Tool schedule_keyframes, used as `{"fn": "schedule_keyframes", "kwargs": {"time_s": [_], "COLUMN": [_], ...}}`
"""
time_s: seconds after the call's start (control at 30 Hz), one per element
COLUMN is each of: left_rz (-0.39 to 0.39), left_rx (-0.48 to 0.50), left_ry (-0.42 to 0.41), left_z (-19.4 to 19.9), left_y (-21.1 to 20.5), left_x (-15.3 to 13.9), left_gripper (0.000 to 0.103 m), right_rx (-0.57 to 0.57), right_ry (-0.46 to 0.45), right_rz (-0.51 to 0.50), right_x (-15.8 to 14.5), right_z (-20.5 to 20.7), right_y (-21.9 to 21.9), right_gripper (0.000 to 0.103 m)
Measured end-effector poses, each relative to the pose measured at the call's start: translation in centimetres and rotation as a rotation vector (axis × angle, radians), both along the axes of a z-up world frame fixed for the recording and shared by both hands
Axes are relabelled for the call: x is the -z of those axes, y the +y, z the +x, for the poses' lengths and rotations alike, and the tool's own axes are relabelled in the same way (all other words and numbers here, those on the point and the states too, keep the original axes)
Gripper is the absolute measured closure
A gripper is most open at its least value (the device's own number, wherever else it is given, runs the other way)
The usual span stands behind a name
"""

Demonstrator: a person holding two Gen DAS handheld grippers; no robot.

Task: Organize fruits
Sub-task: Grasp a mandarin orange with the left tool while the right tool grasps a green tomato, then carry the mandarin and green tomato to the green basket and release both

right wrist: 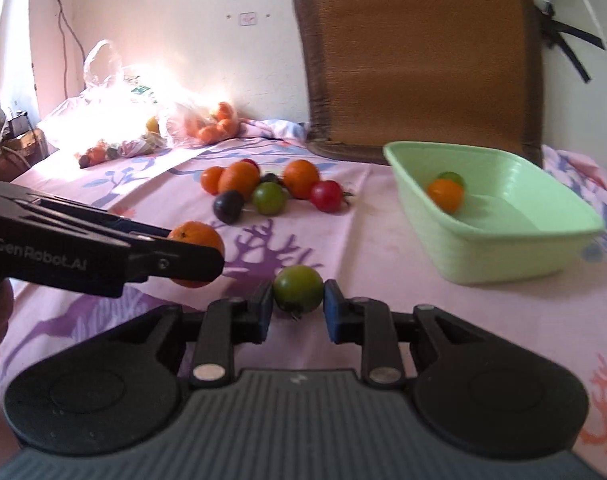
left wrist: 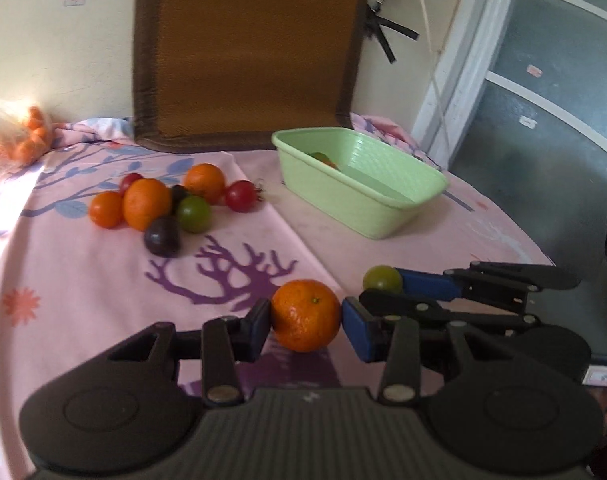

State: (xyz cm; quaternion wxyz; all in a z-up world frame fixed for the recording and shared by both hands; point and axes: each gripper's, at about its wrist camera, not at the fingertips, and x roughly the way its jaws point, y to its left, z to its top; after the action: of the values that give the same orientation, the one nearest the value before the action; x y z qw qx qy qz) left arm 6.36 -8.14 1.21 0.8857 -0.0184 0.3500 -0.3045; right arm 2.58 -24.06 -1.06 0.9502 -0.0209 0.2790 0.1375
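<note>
Pink floral cloth [left wrist: 83, 320] under left claw [left wrist: 306, 320] gripping orange [left wrist: 306, 314], right claw [right wrist: 298, 300] gripping green tomato [right wrist: 298, 288].

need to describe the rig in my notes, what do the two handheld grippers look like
Both are matte black plastic with ribbed grey bodies, round side housings, silver pivot bolts and blue pads on the fingers. The left gripper carries white "GenRobot.AI" lettering on its side, seen from the right wrist. The right gripper looks identical.

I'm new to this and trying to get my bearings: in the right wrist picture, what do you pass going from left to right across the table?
Left gripper holding an orange mandarin → small green tomato in the right gripper → pale green plastic basket.
</note>
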Motion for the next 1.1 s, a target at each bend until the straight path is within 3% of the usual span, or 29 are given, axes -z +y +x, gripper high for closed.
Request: {"fn": "schedule_keyframes", "kwargs": {"time_s": [0.13,0.27,0.4,0.5,0.8,0.87,0.93,0.97,1.0,1.03,1.1], "left_rz": [0.029,0.077,0.098,0.136,0.155,0.163,0.162,0.154,0.154,0.156,0.131], "left_rx": [0.053,0.041,0.032,0.028,0.029,0.025,0.032,0.033,0.036,0.04,0.058], "left_ry": [0.003,-0.022,-0.024,-0.061,-0.085,-0.094,-0.075,-0.077,-0.082,-0.087,-0.078], "left_z": [-0.8,-1.3,-1.8,-2.6,-2.9,-2.8,-2.4,-2.4,-2.4,-2.4,-2.2], "left_y": [-3.0,-4.1,-4.1,-4.3,-4.6,-4.6,-4.6,-4.4,-4.4,-4.4,-4.4], "left_x": [0.5,0.6,0.6,0.4,0.3,0.4,0.8,0.8,0.9,0.8,0.4], "left_gripper": [0.063,0.063,0.051,0.045,0.048,0.05,0.063,0.063,0.064,0.064,0.064], "right_rx": [0.082,0.116,0.111,0.107,0.118,0.117,0.112,0.109,0.107,0.105,0.104], "right_ry": [-0.024,-0.012,-0.024,-0.03,-0.05,-0.05,-0.04,-0.037,-0.036,-0.037,-0.045], "right_rz": [-0.016,-0.008,0.012,0.023,0.019,0.019,0.019,0.015,0.006,-0.001,-0.003], "right_x": [0.2,1.0,1.3,1.3,1.3,1.3,1.3,1.4,1.4,1.5,1.4], "right_z": [-1.9,-2.4,-2.7,-3.2,-3.9,-3.8,-3.7,-3.6,-3.6,-3.6,-3.7], "right_y": [-2.8,-4.2,-4.4,-4.6,-4.8,-4.8,-4.8,-4.6,-4.5,-4.4,-4.3], "right_gripper": [0.073,0.072,0.071,0.053,0.053,0.053,0.054,0.057,0.068,0.074,0.074]}}
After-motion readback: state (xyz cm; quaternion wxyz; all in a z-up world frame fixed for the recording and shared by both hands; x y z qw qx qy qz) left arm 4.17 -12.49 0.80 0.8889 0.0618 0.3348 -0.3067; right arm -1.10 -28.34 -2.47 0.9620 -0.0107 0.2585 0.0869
